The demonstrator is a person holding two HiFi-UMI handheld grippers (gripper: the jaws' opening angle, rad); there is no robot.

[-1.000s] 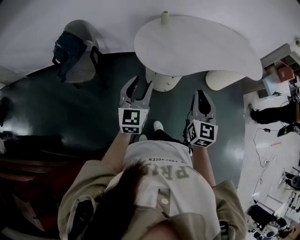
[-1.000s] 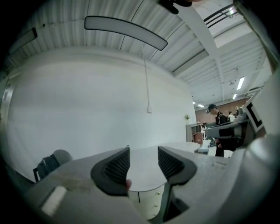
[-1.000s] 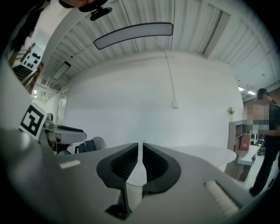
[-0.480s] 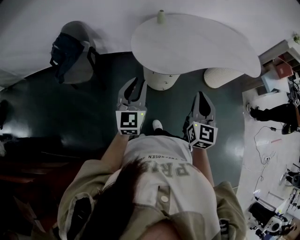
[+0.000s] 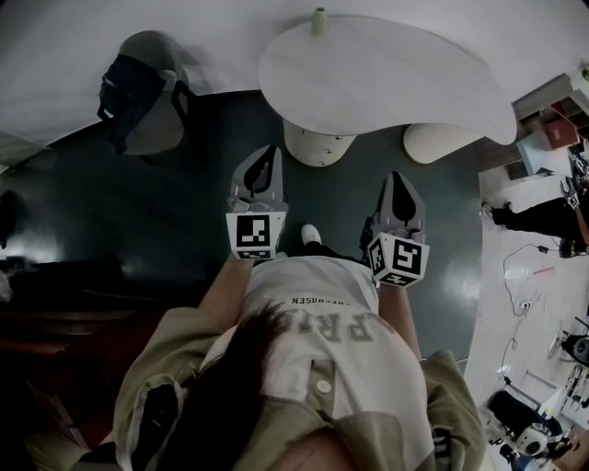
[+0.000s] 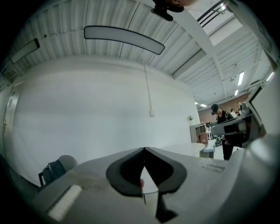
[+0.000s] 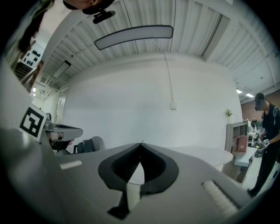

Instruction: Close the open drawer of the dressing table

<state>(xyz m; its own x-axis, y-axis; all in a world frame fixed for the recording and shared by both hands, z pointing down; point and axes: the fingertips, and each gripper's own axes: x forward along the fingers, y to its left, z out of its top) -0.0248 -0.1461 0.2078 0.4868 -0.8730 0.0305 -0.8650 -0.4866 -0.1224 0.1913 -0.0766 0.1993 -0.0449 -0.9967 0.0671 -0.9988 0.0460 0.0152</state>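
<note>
Closest to me, both grippers are held out level at waist height, side by side and well apart. The left gripper [image 5: 264, 158] has just been closing and now has its jaws pressed together with nothing between them. The right gripper [image 5: 398, 179] is likewise pressed together and empty.

Beyond them is dark floor [image 5: 184, 212], then the round pedestal [image 5: 317, 145] of the white bench [image 5: 386, 83], which I take to be the dressing table. Its curved top hides whatever is beneath, so I cannot see the drawer in any view; I judge it sits under that top. A ribbed stool [image 5: 433, 143] stands beside the pedestal. Off to the left, a chair [image 5: 156, 129] carries a dark bag [image 5: 124, 92]. A small vase [image 5: 318, 20] stands on the bench's far edge, by the wall [image 5: 138, 18].

I expect the drawer to be rigid and light, sliding on runners, so it needs no pinching. I would push with closed tips flat against the middle of its front, since a corner push could skew it. I would go gently, because that vase may wobble.
</note>
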